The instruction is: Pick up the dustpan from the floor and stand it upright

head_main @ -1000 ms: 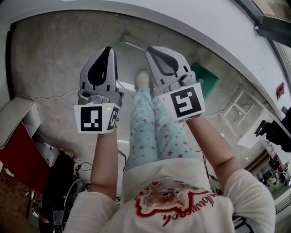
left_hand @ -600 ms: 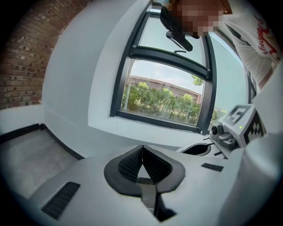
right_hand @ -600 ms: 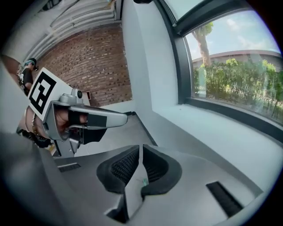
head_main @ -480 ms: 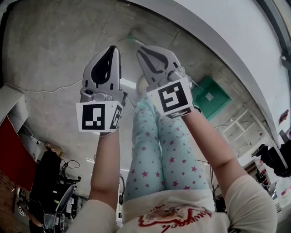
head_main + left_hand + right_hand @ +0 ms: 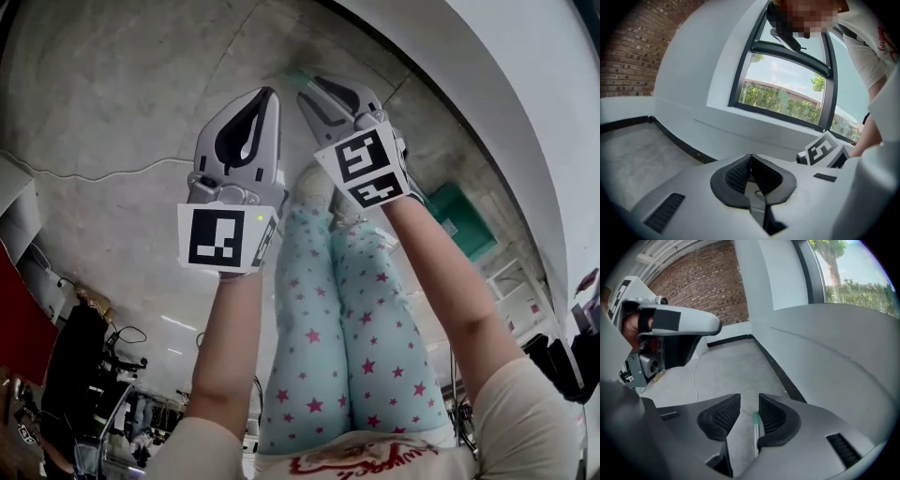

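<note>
Bare forearms (image 5: 230, 347) stretched forward side by side, left gripper (image 5: 751, 158) with jaws closed together, right gripper (image 5: 749, 404) tilted downward, jaws just opening, nothing gripped between them

Open concrete floor (image 5: 122, 84) ahead and leftward, crossed only by a thin cable (image 5: 693, 380) and a green-tipped handle (image 5: 755, 418) lying flat. Hemmed on the right by white wall (image 5: 487, 84) with dark skirting (image 5: 778, 366). Blocked underneath by the person's legs (image 5: 347, 319). Cluttered with dark equipment (image 5: 80, 366) lower left.
</note>
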A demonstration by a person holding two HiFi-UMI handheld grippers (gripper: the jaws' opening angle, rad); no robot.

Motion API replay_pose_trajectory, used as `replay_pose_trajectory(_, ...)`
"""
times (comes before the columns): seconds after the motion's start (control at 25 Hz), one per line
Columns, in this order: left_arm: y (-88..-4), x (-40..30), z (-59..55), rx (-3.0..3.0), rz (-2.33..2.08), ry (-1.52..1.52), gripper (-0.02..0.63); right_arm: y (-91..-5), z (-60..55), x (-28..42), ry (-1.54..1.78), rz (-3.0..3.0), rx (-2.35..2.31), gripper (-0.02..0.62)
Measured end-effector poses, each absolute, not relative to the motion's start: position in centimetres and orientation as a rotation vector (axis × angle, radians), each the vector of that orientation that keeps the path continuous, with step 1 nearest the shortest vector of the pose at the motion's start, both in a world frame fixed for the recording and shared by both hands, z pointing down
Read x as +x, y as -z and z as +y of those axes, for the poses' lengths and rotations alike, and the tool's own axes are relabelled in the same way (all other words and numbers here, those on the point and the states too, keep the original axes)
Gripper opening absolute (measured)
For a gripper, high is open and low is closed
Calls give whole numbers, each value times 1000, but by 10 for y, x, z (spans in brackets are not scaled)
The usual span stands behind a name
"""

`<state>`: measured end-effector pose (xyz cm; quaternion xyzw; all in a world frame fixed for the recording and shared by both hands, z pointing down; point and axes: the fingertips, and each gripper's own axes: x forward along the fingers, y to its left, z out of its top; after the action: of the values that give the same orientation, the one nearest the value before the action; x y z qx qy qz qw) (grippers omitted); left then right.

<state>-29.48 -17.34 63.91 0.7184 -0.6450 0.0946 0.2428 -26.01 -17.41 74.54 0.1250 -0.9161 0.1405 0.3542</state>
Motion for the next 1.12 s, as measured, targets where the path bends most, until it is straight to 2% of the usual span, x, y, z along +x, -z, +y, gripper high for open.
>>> replay_pose_trajectory(0.12, -670, -298, -168, 1941, -1754, -256, 20, -781, -173, -268, -367, -2332, 291, 126)
replay_pose_trajectory(0.28, -712, -296, -163, 1898, -1740, -251, 20, -826, -170, -276, -364, -2289, 213, 169)
replay_pose_trajectory(0.68, -760, -306, -161, 1857, -1729, -240, 20, -907, -168, -284, -327, -2149, 127, 175)
replay_pose_trajectory(0.76, -765, -307, -162, 1859, -1732, -240, 20, -919, -167, -284, -331, -2116, 117, 167)
replay_pose_trajectory(0.88, -770, -305, -162, 1860, -1728, -236, 20, -933, -164, -280, -424, -2064, 122, 103)
replay_pose_trajectory(1.12, -757, -297, -160, 1891, -1700, -252, 20, -906, -168, -276, -406, -2086, 162, 100)
